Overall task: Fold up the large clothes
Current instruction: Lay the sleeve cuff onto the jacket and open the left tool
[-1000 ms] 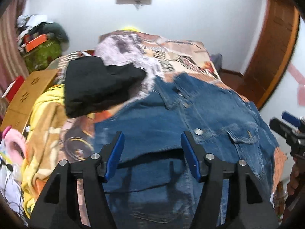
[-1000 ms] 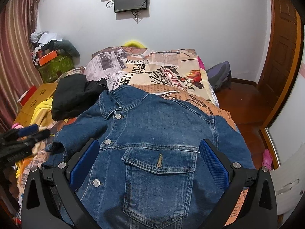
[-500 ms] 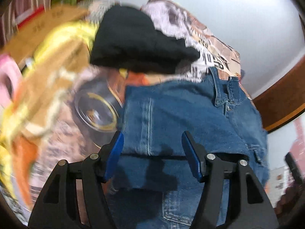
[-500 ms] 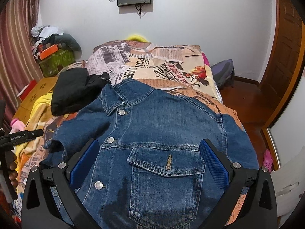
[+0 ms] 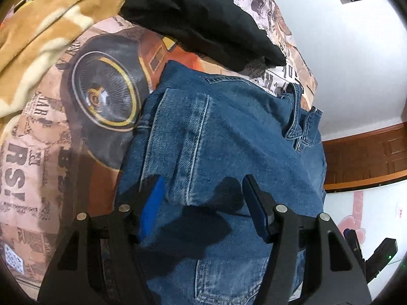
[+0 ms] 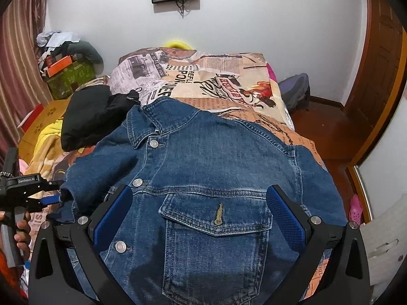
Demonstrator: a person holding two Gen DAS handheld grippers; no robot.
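1. The denim jacket point(image 6: 203, 167) lies front up across the near end of the bed point(image 6: 229, 76), collar toward the wall.
2. The left gripper point(image 5: 203, 198) straddles the folded sleeve point(image 5: 183, 137) at the bed's left edge, fingers apart.
3. The right gripper point(image 6: 201, 211) hangs over the chest pocket point(image 6: 216, 231), fingers apart, gripping nothing.

The left gripper point(image 5: 202, 204) is pitched steeply downward, its blue-padded fingers point(image 5: 152, 207) set apart with nothing clamped between them. The right gripper point(image 6: 199, 214) is likewise angled down, its fingers point(image 6: 286, 217) spread wide. A hand point(image 6: 21, 231) is seen wrapped around the left gripper's handle.
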